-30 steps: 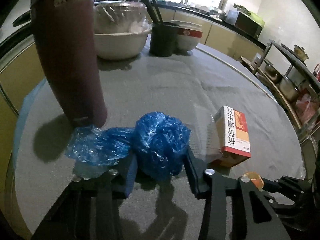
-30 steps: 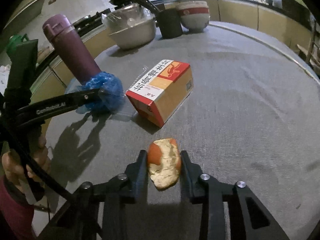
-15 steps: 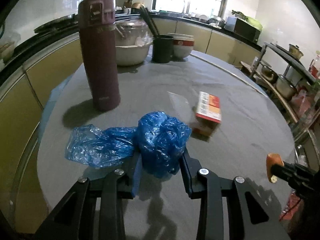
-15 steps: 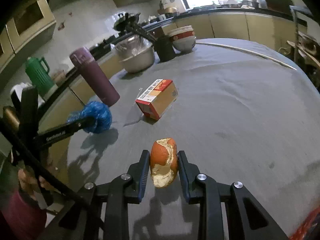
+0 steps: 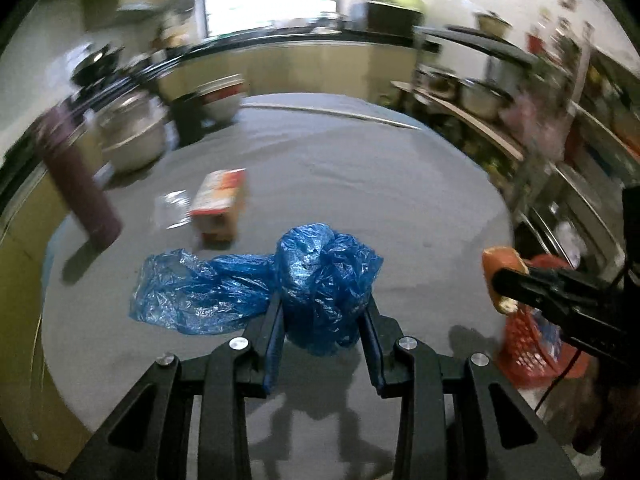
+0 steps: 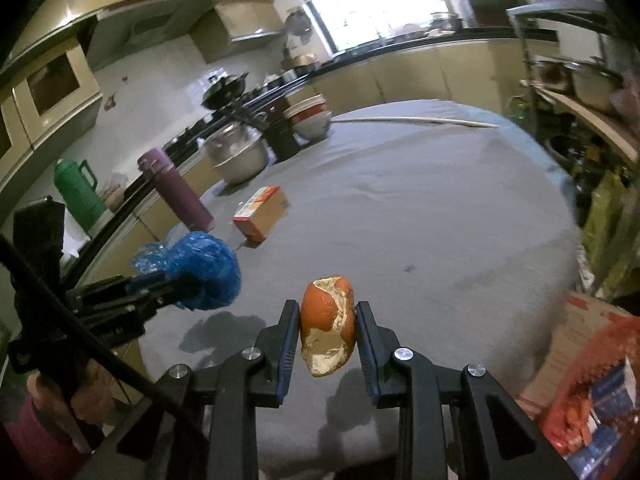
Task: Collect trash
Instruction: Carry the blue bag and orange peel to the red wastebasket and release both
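My left gripper (image 5: 323, 316) is shut on a crumpled blue plastic bag (image 5: 320, 280) and holds it above the near part of the round grey table (image 5: 360, 184); a loose tail of the bag hangs to the left. My right gripper (image 6: 327, 320) is shut on a piece of orange peel (image 6: 327, 328), held above the table's near edge. The peel (image 5: 500, 276) shows at the right in the left wrist view, and the bag (image 6: 200, 272) at the left in the right wrist view. A red and white carton (image 6: 262, 214) lies on the table.
A purple flask (image 6: 176, 192), a steel bowl (image 6: 238, 158), a black utensil holder (image 6: 282, 140) and stacked bowls (image 6: 310, 118) stand at the table's far left. A red mesh basket (image 5: 532, 352) sits below the table's right edge. Shelves with pots (image 5: 480, 100) stand on the right.
Both grippers have lifted and pulled back from the table with their loads, and the view has swung right. The red basket has come into view.
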The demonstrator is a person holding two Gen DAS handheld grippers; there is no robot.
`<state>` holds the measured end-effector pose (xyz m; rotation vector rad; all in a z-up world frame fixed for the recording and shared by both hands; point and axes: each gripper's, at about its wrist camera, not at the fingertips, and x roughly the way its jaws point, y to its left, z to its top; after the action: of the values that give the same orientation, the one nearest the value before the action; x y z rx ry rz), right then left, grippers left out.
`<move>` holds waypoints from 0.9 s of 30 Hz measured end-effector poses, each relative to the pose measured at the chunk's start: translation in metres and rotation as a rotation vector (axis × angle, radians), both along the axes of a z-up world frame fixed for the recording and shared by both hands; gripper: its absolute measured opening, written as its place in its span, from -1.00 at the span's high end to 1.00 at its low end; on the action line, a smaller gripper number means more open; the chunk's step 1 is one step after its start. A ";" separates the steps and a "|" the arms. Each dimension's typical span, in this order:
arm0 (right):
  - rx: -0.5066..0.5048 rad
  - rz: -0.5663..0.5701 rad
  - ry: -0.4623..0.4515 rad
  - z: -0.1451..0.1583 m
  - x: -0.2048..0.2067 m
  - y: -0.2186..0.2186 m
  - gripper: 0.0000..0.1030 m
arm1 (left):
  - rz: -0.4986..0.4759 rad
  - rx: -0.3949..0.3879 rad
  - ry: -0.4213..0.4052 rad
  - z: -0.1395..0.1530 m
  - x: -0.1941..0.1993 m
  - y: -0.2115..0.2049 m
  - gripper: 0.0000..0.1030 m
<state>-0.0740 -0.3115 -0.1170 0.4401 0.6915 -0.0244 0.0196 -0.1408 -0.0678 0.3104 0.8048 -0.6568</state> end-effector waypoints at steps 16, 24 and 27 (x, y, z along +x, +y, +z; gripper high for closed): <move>0.072 -0.205 -0.030 -0.002 -0.100 -0.080 0.41 | -0.218 0.121 -0.175 0.017 -0.088 -0.098 0.29; 0.082 -0.294 -0.038 -0.003 -0.147 -0.111 0.41 | -0.307 0.139 -0.196 0.016 -0.120 -0.138 0.29; 0.087 -0.330 -0.040 -0.004 -0.165 -0.122 0.41 | -0.341 0.146 -0.195 0.014 -0.132 -0.152 0.29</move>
<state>-0.2390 -0.4337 -0.1207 0.6335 0.5766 -0.2968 -0.1119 -0.2931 -0.0542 0.6445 0.6179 -0.8726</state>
